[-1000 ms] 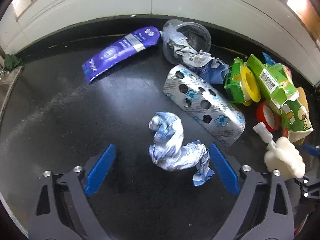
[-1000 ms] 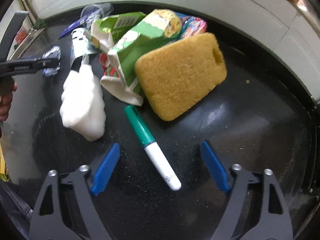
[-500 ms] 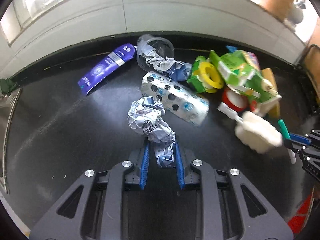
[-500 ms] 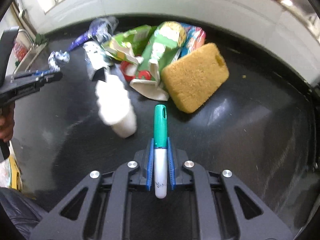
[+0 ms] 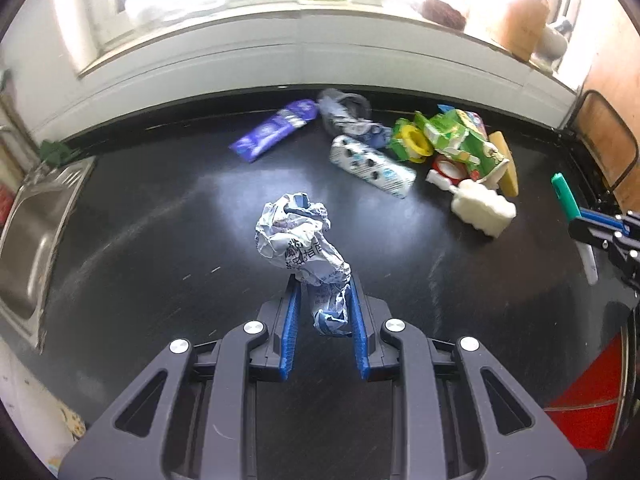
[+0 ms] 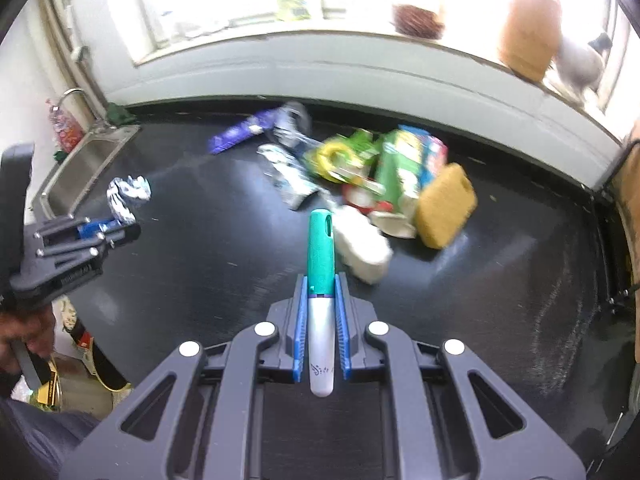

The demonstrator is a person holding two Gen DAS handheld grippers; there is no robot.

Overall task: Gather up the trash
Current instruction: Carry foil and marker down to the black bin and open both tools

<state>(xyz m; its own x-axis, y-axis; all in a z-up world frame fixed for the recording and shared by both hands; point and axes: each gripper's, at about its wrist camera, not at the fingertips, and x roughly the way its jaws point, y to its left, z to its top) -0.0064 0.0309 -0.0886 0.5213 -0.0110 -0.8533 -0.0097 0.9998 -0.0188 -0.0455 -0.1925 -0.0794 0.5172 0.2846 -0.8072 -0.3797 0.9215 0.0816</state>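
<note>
Wrapper [image 5: 304,240] pinched between left tool [image 5: 323,316] tips (pen [image 6: 320,280] in right tool [image 6: 321,320]).

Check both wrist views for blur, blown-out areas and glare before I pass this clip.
Left wrist view: window overexposed, a glare patch on the black countertop, the crumpled wrapper in the left gripper sharp. Right wrist view: window blown out too, the trash pile smeared by motion blur, the marker in the right gripper crisp. Both show fisheye bending.
</note>
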